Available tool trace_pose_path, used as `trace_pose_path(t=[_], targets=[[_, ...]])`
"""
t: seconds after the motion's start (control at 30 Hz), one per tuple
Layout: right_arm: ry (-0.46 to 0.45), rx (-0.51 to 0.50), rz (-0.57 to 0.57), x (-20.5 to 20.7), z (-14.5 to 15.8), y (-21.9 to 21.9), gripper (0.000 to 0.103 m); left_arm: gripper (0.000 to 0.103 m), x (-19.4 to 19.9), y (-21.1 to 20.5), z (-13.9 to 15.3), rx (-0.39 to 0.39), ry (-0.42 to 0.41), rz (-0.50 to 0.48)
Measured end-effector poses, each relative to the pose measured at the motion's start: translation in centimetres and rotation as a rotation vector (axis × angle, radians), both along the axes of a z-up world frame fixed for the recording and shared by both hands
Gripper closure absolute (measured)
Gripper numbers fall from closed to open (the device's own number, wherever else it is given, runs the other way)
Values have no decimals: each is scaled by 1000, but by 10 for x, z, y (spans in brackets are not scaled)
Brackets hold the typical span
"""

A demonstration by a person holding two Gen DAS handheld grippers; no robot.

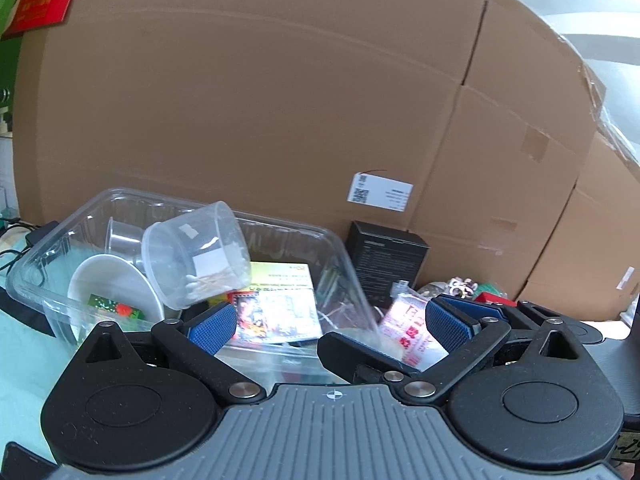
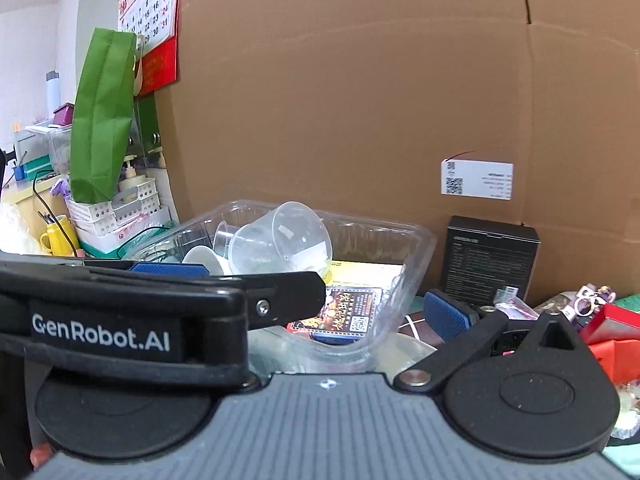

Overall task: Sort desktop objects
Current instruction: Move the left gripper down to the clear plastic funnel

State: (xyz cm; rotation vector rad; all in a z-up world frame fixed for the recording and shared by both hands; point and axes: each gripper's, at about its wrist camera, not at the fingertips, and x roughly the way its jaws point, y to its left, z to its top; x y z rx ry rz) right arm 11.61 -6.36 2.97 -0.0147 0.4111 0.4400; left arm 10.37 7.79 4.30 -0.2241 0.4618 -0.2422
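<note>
A clear plastic tray (image 1: 48, 264) sits in front of me, also in the right wrist view (image 2: 416, 248). It holds a tipped clear tub of cotton swabs (image 1: 196, 256), a white dish (image 1: 108, 284), a small clear cup (image 1: 122, 236) and printed cards (image 1: 276, 312). My left gripper (image 1: 332, 322) is open, its jaws over the tray's near right corner, holding nothing. My right gripper (image 2: 304, 292) is open just in front of the tray. The left gripper's body (image 2: 120, 312) crosses its left side and hides the left finger.
A large cardboard box (image 1: 280, 100) walls off the back. A black box (image 1: 386, 264) stands right of the tray. A red-printed sachet (image 1: 412, 328), trinkets (image 2: 592, 300) and red packets (image 2: 616, 328) lie at right. A green bag (image 2: 104, 120), white basket and yellow mug (image 2: 60, 236) stand at left.
</note>
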Motion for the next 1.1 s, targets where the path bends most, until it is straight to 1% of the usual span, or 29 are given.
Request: trace_pose_path(t=[0.3, 0.47, 0.63, 0.7, 0.8, 0.87, 0.93, 1.03, 1.1], targets=[[-8, 13, -26, -21, -6, -22, 0, 0, -17, -29, -3, 5, 4, -34], [-6, 20, -42, -30, -13, -34, 0, 0, -24, -40, -9, 2, 7, -48], [-2, 11, -66, -43, -30, -44, 0, 0, -37, -46, -30, -30, 2, -63], [16, 17, -75, -48, -42, -50, 0, 0, -42, -48, -41, -37, -4, -74], [61, 33, -97, -49, -59, -59, 0, 0, -45, -51, -59, -21, -8, -71], [99, 43, -114, -46, -71, -64, 0, 0, -42, -53, -70, -12, 10, -61], [126, 35, -147, -41, -81, -67, 0, 0, -37, -54, -79, -21, 38, -67], [132, 8, -172, -35, -89, -69, 0, 0, -30, -55, -88, -36, 52, -85], [134, -6, -176, -29, -93, -69, 0, 3, -23, -57, -92, -31, 53, -94]])
